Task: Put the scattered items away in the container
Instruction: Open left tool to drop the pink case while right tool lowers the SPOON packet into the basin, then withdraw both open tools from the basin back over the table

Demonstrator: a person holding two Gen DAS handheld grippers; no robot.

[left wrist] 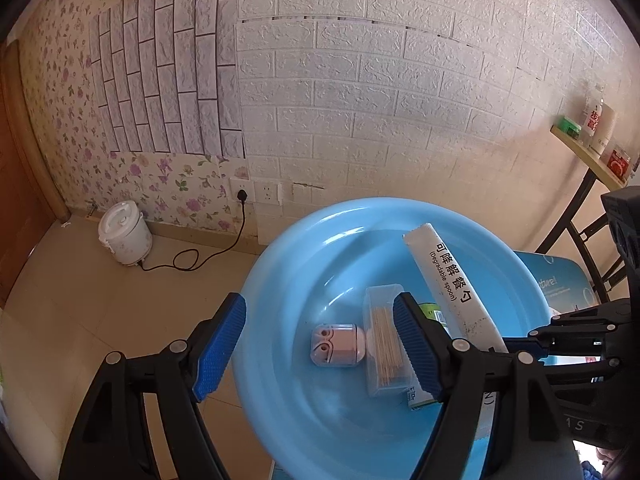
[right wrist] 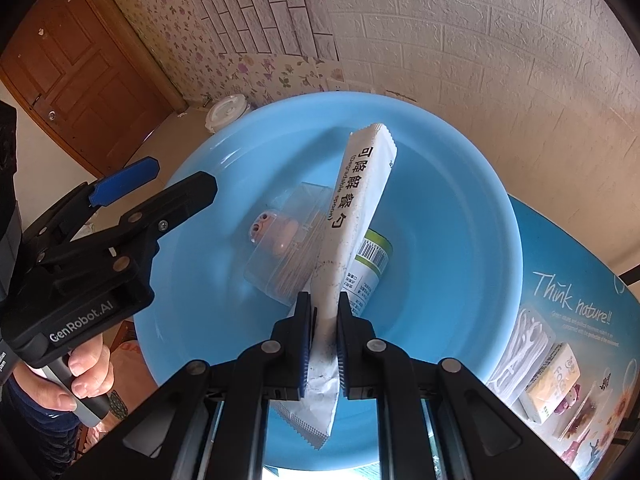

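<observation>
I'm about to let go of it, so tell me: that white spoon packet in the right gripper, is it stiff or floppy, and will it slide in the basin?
Probably fairly stiff: the spoon packet juts straight out from the right gripper without drooping. Likely light, since a thin paper-like sleeve holds it. It may slide on the blue basin, whose smooth walls slope inward.

A basin (right wrist: 460, 184) sits on a counter (right wrist: 560, 248). Inside it lie a toothpick box (right wrist: 288, 248), a small capsule (right wrist: 276, 236) beside it, and a tube (right wrist: 370, 264). A spoon packet (right wrist: 356, 216) slants above them. More packets (right wrist: 536, 364) lie right of the basin.
</observation>
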